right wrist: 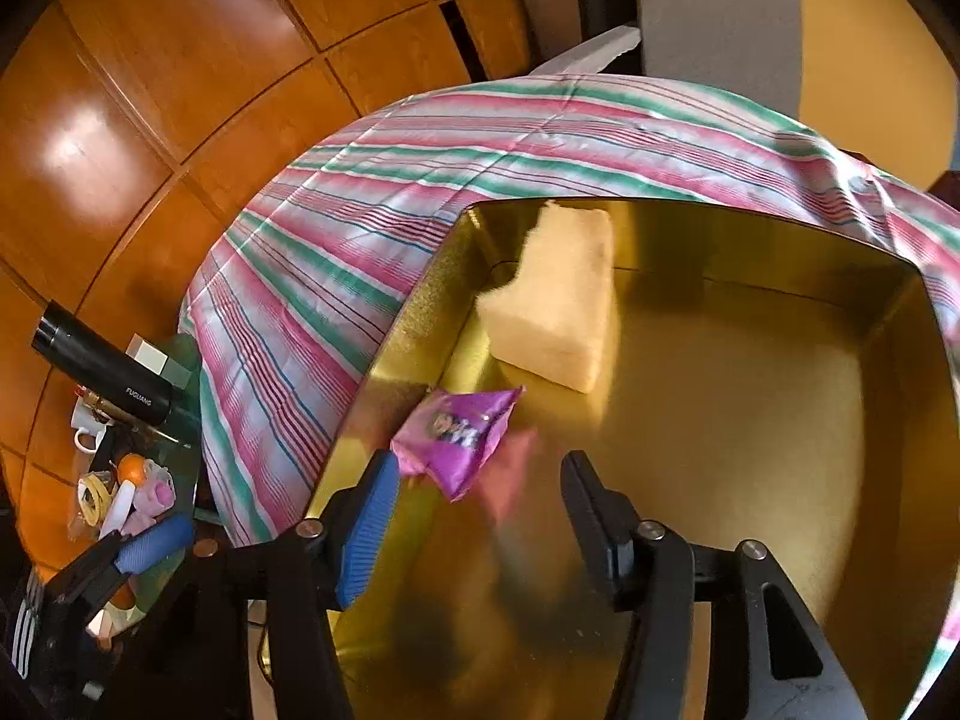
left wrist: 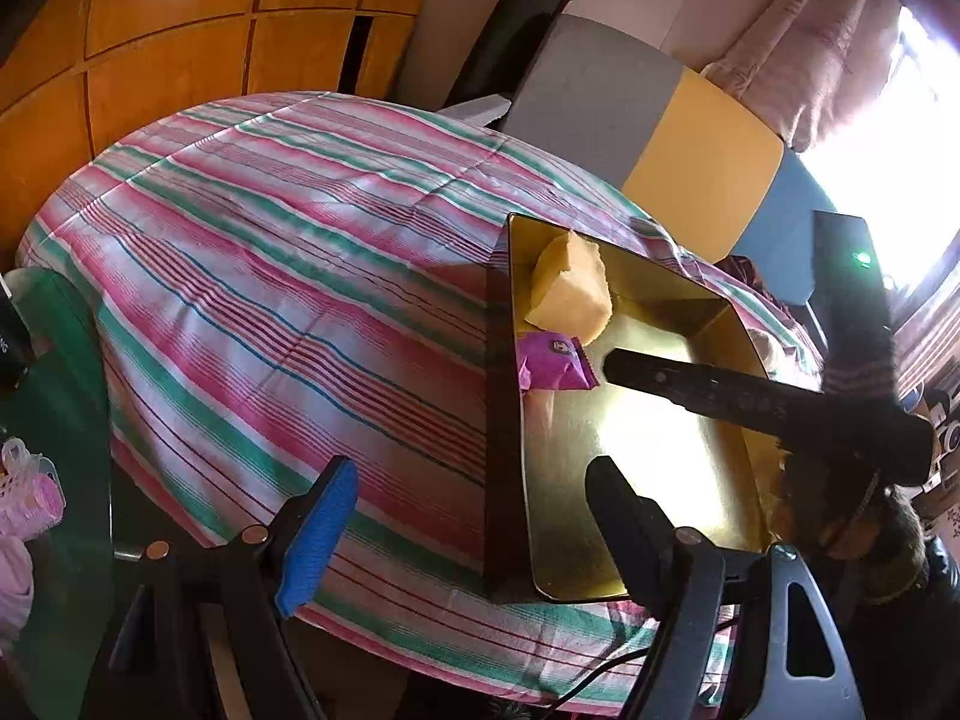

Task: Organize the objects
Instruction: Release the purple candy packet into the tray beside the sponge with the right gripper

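A gold tray point(left wrist: 498, 420) point(right wrist: 408, 312) with dark outer walls sits on a striped cloth point(left wrist: 270, 276). At its far end lies a pale yellow sponge block point(left wrist: 570, 294) point(right wrist: 558, 300). A purple snack packet point(left wrist: 552, 363) point(right wrist: 456, 438) lies by the tray's left wall. My right gripper point(right wrist: 480, 462) hovers over the tray floor, open, with the packet just ahead of its fingertips and no pad pressing on it. In the left wrist view, one of its black fingers point(left wrist: 690, 384) reaches over the tray. My left gripper point(left wrist: 474, 468) is open and empty, straddling the tray's near left wall.
A low glass side table point(right wrist: 180, 384) at the left holds a black flask point(right wrist: 102, 360), cups and small toys. A grey and yellow chair point(left wrist: 660, 120) stands behind the table. Wooden cabinet doors point(left wrist: 150, 60) fill the background.
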Demonstrator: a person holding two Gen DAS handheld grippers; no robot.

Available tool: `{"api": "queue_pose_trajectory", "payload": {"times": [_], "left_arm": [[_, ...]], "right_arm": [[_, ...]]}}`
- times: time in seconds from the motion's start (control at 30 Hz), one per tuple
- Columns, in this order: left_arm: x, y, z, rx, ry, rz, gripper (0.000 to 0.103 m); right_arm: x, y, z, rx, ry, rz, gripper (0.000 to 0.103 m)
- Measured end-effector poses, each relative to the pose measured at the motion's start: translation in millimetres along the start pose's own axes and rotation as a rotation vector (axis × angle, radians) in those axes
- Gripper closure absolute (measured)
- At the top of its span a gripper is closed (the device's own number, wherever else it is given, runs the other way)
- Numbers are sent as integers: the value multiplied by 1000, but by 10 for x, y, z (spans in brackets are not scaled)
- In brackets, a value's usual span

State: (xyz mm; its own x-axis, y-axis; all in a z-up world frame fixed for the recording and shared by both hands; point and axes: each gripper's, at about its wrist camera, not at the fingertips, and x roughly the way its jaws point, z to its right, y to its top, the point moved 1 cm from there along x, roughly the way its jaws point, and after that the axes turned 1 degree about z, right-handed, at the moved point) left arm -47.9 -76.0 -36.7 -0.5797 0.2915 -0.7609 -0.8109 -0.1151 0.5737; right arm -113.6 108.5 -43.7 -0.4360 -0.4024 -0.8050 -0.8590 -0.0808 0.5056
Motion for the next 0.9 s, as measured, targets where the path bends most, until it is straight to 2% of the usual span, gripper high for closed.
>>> {"api": "queue_pose_trajectory", "payload": {"times": [0.1, 0.3, 0.5, 0.7, 0.9], "left_arm": [[-35, 4, 92, 43, 21, 18, 25], [-108, -5, 320, 120, 22, 37, 25], [-110, -47, 615, 203, 14, 35, 25], [-88, -122, 941, 294, -10, 32, 25], [-23, -211, 1264, 372, -79, -10, 25]], "right_arm": [[-177, -76, -18, -19, -37, 43, 45], [-607, -219, -6, -53, -106, 152, 29], [-1064, -433, 218, -30, -162, 233, 26], [-1416, -662, 498, 16, -219, 278, 24], [-1736, -956, 884, 85, -285, 301, 21]]}}
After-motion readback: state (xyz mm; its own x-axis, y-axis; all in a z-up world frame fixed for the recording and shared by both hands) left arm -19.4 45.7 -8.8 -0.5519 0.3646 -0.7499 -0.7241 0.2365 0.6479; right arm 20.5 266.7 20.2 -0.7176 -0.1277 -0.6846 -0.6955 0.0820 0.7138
